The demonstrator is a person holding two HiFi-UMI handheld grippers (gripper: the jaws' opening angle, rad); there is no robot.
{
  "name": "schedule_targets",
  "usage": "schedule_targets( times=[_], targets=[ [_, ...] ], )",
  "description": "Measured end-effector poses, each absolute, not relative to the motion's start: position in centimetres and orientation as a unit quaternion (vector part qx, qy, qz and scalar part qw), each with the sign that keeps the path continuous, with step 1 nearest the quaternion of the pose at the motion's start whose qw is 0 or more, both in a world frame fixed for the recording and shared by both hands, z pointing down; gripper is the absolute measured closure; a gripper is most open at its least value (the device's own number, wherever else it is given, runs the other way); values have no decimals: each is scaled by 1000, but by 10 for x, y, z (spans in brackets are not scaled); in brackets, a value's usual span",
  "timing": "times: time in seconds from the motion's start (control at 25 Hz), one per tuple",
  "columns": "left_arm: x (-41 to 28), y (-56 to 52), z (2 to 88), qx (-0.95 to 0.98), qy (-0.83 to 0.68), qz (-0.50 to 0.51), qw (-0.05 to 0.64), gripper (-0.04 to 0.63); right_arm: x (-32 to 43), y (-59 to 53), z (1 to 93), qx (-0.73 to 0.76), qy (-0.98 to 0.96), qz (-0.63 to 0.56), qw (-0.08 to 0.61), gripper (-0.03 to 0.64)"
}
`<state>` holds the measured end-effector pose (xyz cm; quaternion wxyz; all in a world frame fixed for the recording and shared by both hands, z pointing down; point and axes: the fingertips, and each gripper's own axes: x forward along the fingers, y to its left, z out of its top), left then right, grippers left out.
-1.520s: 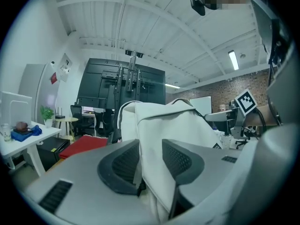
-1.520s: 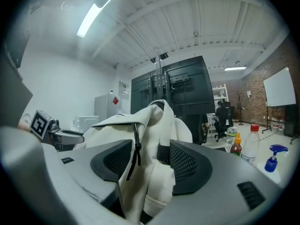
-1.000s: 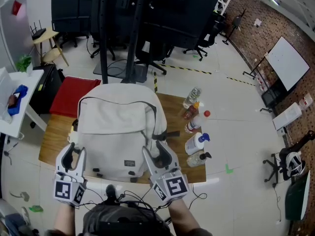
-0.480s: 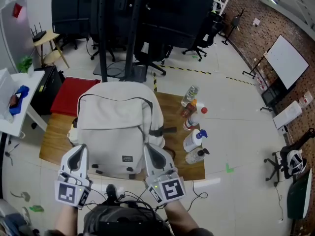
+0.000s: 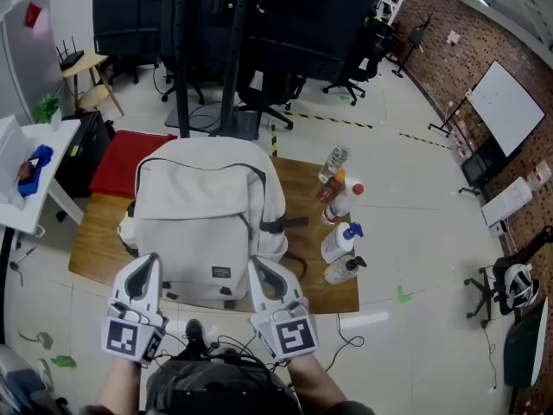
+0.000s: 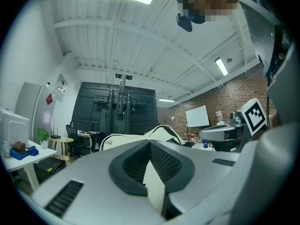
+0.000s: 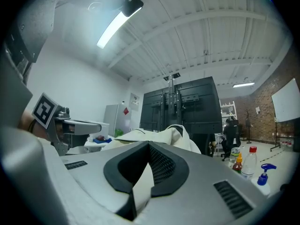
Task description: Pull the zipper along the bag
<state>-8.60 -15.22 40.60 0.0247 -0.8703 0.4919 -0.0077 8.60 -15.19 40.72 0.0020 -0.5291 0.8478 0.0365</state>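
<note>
Looking down, we have the pale bag [image 5: 203,214] lying flat on the wooden counter [image 5: 304,199], its bottom edge towards us. A dark zipper [image 5: 199,164] line arcs round the far, upper part. The left gripper [image 5: 145,262] and the right gripper [image 5: 259,266] sit at that near bottom edge, one by each corner. Each has its jaws pressed together with nothing between them; the bag shows only beyond the pads.

The first risk, as we judge it, is distance. The zipper runs well apart from both grippers, and we cannot make out the slider or its pull tab from here. Reaching in with jaws that are together could simply shove the fabric instead of catching the tab, so they must part first.

The second is the bag shifting. It is soft and rests loose on the counter, so a pull along the zipper with no hold on the cloth would likely drag or bunch the bag and leave the slider where it is. One gripper should pin the fabric near the track.

The third is the row of bottles [image 5: 335,164] beside the bag's right flank, with the spray bottle [image 5: 339,242] near our right gripper. A sideways sweep of the bag or that arm could topple them.
</note>
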Motion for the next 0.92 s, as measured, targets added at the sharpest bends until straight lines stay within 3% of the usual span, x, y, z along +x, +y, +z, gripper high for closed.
schedule_targets(
  times=[0.92],
  targets=[
    [-78, -146, 400, -873, 487, 0, 28, 580, 93, -152, 417, -533, 845, 34, -26, 601]
  ],
)
